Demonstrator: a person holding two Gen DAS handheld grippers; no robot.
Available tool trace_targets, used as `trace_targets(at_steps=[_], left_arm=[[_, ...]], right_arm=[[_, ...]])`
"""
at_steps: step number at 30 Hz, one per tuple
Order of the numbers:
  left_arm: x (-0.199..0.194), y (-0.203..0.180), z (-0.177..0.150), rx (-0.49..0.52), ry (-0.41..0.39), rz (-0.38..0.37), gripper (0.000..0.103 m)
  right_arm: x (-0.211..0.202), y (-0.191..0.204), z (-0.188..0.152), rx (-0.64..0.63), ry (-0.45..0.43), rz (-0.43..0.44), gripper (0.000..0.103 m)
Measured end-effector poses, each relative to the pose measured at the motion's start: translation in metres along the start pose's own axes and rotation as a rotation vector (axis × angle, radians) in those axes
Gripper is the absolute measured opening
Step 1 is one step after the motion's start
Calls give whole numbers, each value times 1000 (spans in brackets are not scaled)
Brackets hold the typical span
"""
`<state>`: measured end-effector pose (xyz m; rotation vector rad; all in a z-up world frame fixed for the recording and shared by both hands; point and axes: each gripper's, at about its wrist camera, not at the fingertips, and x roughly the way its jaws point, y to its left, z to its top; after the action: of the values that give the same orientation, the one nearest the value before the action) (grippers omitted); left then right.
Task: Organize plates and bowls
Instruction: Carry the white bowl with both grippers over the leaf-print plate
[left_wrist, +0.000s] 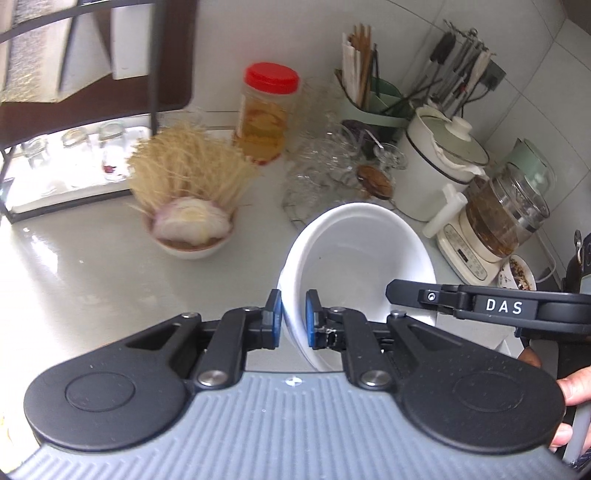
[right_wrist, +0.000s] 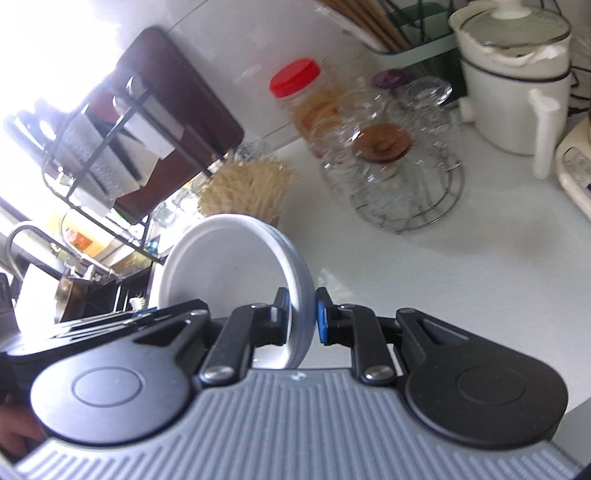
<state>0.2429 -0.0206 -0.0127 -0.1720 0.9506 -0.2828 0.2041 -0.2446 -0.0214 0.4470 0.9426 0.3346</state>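
My left gripper (left_wrist: 294, 319) is shut on the rim of a white bowl (left_wrist: 354, 254) and holds it tilted above the white counter, its opening toward me. My right gripper (right_wrist: 302, 317) is shut on the rim of a white plate (right_wrist: 221, 266), held on edge above the counter. The right gripper's black body (left_wrist: 498, 304) shows at the right of the left wrist view, next to the bowl. A small bowl (left_wrist: 192, 236) with a cut onion and dry noodles stands on the counter to the left of the white bowl; its noodles (right_wrist: 247, 188) show behind the plate.
A red-lidded jar (left_wrist: 267, 110), a wire stand of glasses (right_wrist: 402, 173), a utensil holder (left_wrist: 373, 103), a white pot (left_wrist: 443, 162) and a glass cooker (left_wrist: 495, 225) crowd the back right. A black dish rack (right_wrist: 110, 147) and the sink faucet (right_wrist: 26, 240) lie left.
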Motion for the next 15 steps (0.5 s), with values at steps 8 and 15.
trace_targets(at_steps=[8, 15], left_arm=[[-22, 41, -21, -34, -7, 19, 14], [-41, 73, -42, -52, -7, 34, 14]], right_arm=[[15, 37, -17, -31, 26, 19, 18], [28, 67, -37, -51, 47, 18, 18]])
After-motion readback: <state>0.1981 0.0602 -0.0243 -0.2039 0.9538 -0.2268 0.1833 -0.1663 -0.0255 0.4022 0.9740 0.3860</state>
